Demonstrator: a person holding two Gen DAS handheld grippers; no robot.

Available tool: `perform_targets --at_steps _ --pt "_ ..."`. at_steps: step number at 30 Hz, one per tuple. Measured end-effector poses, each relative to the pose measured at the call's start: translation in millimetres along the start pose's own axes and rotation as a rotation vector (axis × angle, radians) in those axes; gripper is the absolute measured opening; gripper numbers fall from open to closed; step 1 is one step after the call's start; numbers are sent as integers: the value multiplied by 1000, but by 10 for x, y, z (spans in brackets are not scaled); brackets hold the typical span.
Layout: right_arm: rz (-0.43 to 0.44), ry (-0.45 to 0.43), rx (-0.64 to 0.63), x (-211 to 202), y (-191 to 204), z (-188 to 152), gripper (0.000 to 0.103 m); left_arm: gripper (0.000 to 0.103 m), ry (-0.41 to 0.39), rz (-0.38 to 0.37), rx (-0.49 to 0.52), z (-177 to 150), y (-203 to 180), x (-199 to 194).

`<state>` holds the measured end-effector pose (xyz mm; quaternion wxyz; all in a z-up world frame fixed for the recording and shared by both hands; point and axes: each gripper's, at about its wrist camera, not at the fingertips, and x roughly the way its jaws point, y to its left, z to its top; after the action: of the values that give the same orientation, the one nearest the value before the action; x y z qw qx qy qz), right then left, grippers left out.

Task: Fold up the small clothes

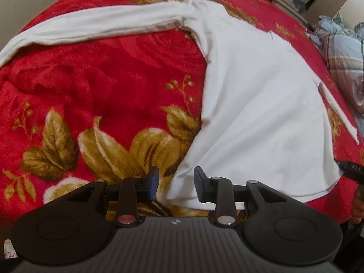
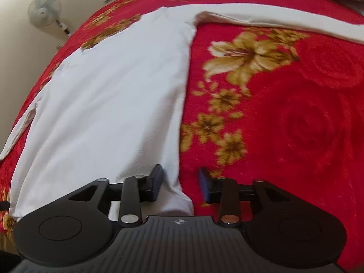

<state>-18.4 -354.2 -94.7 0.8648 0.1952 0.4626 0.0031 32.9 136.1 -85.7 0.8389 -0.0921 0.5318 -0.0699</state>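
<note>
Here the white shirt's [image 1: 261,104] hem corner lies between the left hand-held gripper's [image 1: 176,185] parted fingers.

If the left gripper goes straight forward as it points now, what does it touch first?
Most likely the near bottom corner of the white long-sleeved shirt, which lies between the open fingers of the left gripper on the red floral blanket. Depth is unclear.

A white long-sleeved shirt [image 1: 261,104] lies spread flat on a red blanket [image 1: 102,86] with gold flowers, its hem nearest the cameras. One sleeve [image 1: 91,27] stretches straight out sideways from the shoulder across the blanket. The other sleeve [image 2: 284,20] extends the same way on the opposite side.
</note>
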Motion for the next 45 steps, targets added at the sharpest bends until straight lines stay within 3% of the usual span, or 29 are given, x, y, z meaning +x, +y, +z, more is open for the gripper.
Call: perform_targets --at_steps 6,10,12,13,14,17,20,22,23,25,27,28,30,33,35,39,40,41,42,43,45 --pt "102 -13 -85 -48 178 -76 41 38 28 28 38 -51 -82 89" --pt "90 -1 -168 30 309 -163 41 37 26 44 53 -59 -133 110" --pt "105 -4 -151 10 287 -141 30 34 24 47 59 -64 -146 102" --pt "113 -10 -132 -17 254 -123 10 21 21 45 60 -68 -148 91" --pt "118 -17 -115 -55 229 -106 8 7 17 38 62 -71 -147 74" --pt "137 -82 -79 -330 156 -17 7 6 -24 18 72 -80 -157 -62" --pt "103 -156 -50 -840 18 153 6 6 -77 -49 89 -133 -167 -280" --pt "91 -160 11 -1117 -178 210 6 6 -72 -82 93 -189 -159 -328" --pt "54 -137 27 -1185 -276 206 6 6 -52 -89 94 -222 -163 -306" --pt "-103 -72 35 -1126 -391 166 4 10 7 -86 88 -260 -161 -222" --pt "-313 -52 -14 -931 -449 88 8 26 34 -72 63 -271 -121 -164" --pt "-334 -45 -21 -839 -461 64 8 36 22 -72 30 -247 -69 -174" --pt "-260 -50 45 -747 -557 30 9 43 0 -90 -27 -201 24 -199" --pt "-106 -41 147 -595 -613 57 27 43 10 -89 -87 -163 61 -143" --pt "-101 -32 136 -477 -546 77 37 43 38 -81 -94 -160 40 -54" --pt "-138 62 75 -265 -394 -1 37 42 79 -53 -45 -215 -102 116" --pt "-148 68 59 -228 -369 -25 37 41 73 -39 -27 -228 -129 135" --pt "-160 64 29 -231 -314 -41 29 27 65 -29 -11 -243 -149 134" --pt "-155 59 1 -254 -270 -53 18 12 53 -26 2 -251 -166 121" --pt "-135 55 -14 -287 -264 -68 4 6 43 -36 6 -259 -160 97" --pt "-135 15 0 -390 -269 -57 4 5 3 -58 7 -266 -140 -19"
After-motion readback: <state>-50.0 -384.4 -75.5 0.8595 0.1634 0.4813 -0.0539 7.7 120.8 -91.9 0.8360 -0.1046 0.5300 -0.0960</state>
